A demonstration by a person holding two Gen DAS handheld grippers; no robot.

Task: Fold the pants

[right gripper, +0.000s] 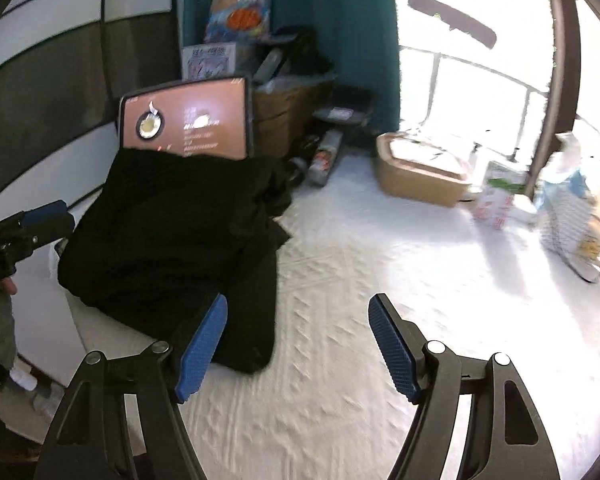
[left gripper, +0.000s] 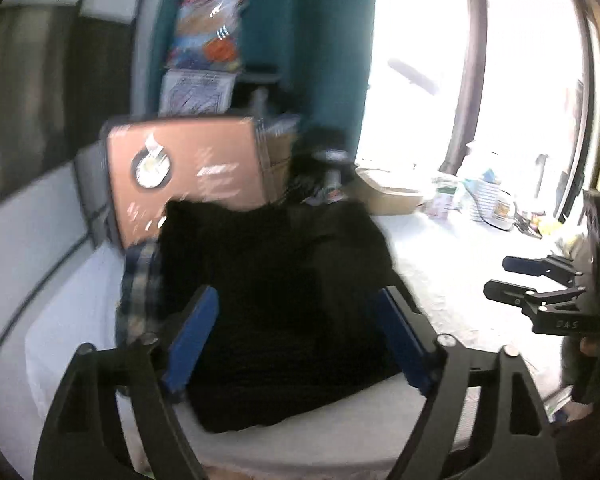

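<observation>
You are holding the left gripper above the black pants, its jaws standing wide with nothing pressed between the blue pads; the dark cloth is lying below and beyond them, not gripped. In the right wrist view the pants are sitting in a folded heap at about ten o'clock on the white textured bedcover, their far edge lying against the brown box at eleven o'clock. A plaid cloth is peeking out at the heap's left side in the left wrist view. You are keeping the right gripper wide too, empty, hovering over bare bedcover just right of the heap's near corner. From the left camera that right gripper is showing at three o'clock, well apart from the pants. A tan cardboard tray is resting at one o'clock, near the bright window, and a teal curtain is hanging at twelve o'clock.
</observation>
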